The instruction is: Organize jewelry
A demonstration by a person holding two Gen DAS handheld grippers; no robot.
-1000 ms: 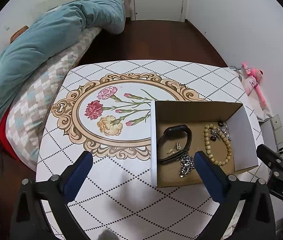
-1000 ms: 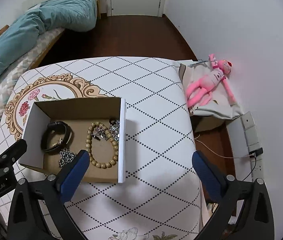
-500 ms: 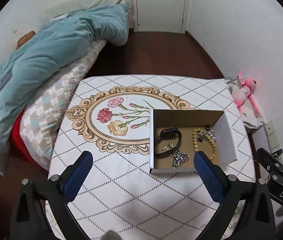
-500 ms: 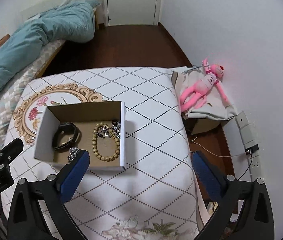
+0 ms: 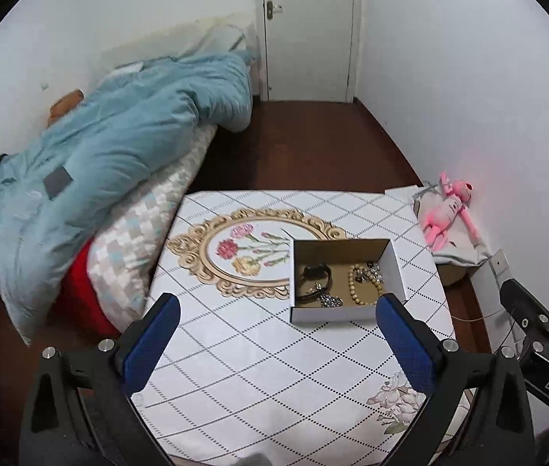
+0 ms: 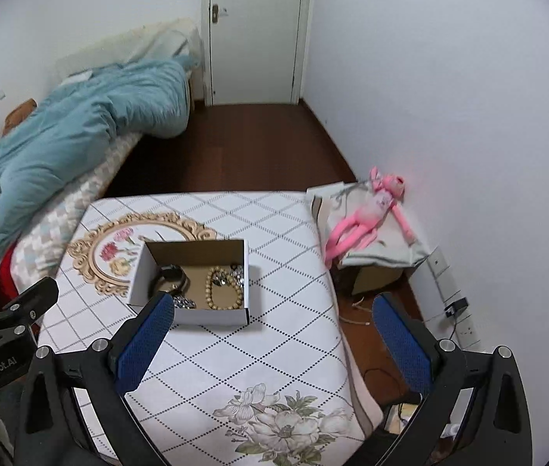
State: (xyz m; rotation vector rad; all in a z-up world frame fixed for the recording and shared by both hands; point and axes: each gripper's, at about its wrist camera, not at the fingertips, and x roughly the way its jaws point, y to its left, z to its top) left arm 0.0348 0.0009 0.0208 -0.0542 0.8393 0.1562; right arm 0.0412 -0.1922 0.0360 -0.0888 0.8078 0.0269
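An open cardboard box (image 5: 395, 272) with white outer walls sits on the patterned table (image 5: 259, 357). It holds a black wristband (image 5: 314, 274), a tan bead bracelet (image 5: 354, 289), a silver chain (image 5: 330, 301) and small metal pieces. The box also shows in the right wrist view (image 6: 247, 272), with the bead bracelet (image 6: 212, 291) inside. My left gripper (image 5: 274, 334) is open and empty, high above the table's near side. My right gripper (image 6: 274, 334) is open and empty, high over the table's right edge.
A bed with a teal duvet (image 5: 99, 155) stands to the left of the table. A pink plush toy (image 6: 367, 217) lies on grey cloth against the right wall. Wall sockets and cables (image 6: 457, 306) are at lower right. A white door (image 5: 309, 31) is at the back.
Both grippers have pulled up and back from the box, so the box looks smaller and more of the room shows. The jewelry in the box has not moved.
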